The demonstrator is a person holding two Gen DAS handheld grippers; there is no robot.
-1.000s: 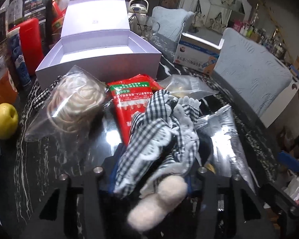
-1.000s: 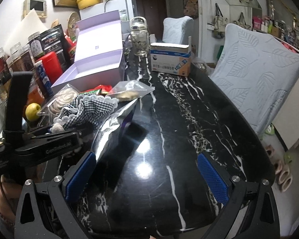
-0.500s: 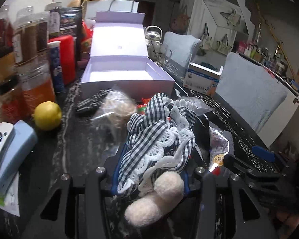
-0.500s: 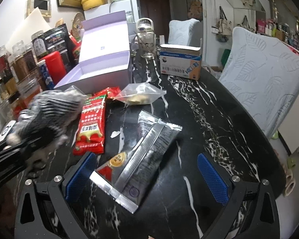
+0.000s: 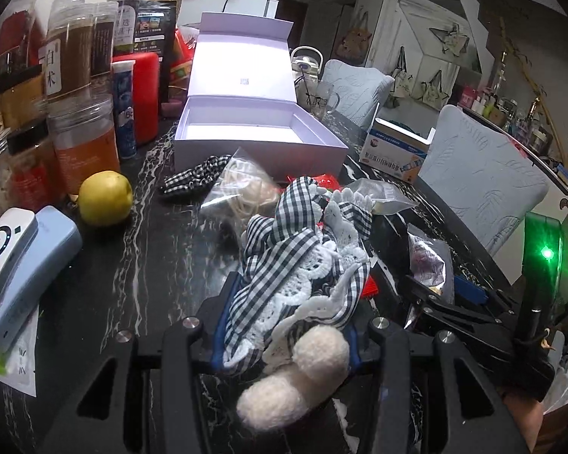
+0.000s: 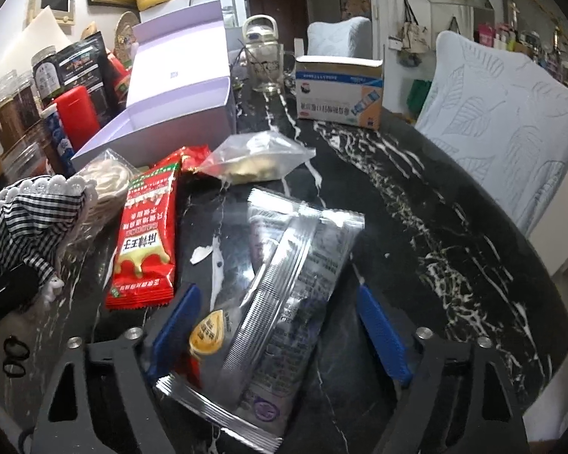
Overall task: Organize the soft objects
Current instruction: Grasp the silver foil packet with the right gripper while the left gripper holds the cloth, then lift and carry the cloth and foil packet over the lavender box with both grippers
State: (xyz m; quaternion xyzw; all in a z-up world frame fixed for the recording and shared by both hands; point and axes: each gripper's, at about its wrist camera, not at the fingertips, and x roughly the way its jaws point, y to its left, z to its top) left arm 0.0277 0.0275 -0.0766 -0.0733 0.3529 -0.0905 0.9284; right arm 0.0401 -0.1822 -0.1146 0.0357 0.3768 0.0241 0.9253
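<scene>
- Two hand-held grippers are over a black marble tabletop [image 6: 454,227] crowded with goods.
- Left gripper [image 5: 284,325]: clenched on a black-and-white checked cloth piece with white lace trim [image 5: 303,261]; two cream pompoms [image 5: 295,374] hang from it at the near end. The bundle is held clear above the tabletop, near its left edge.
- Right gripper [image 6: 280,329]: jaws closing, blue pads [image 6: 178,321] either side of a silver foil packet [image 6: 284,295] that lies flat on the tabletop. The left pad is at the packet's edge; the right pad stands apart from it. No grip is made.
- Red snack packet [image 6: 147,234] lies flat just left of the foil packet.
- Clear zip bag with pale contents [image 6: 257,159] lies beyond the foil packet, toward the middle of the tabletop.
- Clear bag of cream cord [image 5: 242,189] and a second checked fabric item [image 5: 193,179] lie just before the open lilac box [image 5: 253,140], which stands toward the far left of the tabletop, lid raised, interior bare.
- Yellow fruit [image 5: 106,198], jars [image 5: 83,143] and a pale blue device [image 5: 22,272] line the left edge.
- Blue-and-white carton [image 6: 340,90] stands at the far end.
</scene>
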